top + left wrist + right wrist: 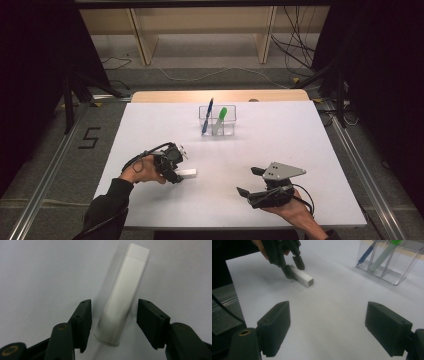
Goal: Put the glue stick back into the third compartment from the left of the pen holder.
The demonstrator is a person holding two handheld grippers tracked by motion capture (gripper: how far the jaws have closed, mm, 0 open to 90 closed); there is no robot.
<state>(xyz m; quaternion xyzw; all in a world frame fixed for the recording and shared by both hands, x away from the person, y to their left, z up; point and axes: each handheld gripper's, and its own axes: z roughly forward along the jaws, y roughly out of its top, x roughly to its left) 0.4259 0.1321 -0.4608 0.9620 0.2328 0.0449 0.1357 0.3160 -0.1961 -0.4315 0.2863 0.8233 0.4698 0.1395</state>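
High view: clear holder [227, 131], blue pen [207, 116], green marker [220, 119] inside.

Left gripper [176, 171] straddles the white tube [188, 173] — right gripper [250, 181] rests apart, gaping.

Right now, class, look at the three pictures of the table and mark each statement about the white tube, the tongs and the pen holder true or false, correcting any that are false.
1. The white tube lies on the table between the jaws of the left tongs. True; gaps show on both sides of it.
2. The right tongs hold a pen. False: their jaws stand open with nothing between them.
3. The clear holder contains a blue pen and a green-capped marker. True.
4. The white tube stands upright in the holder. False: it lies flat on the table, apart from the holder.
5. The holder sits nearer the person than both tongs. False: it sits farther away.
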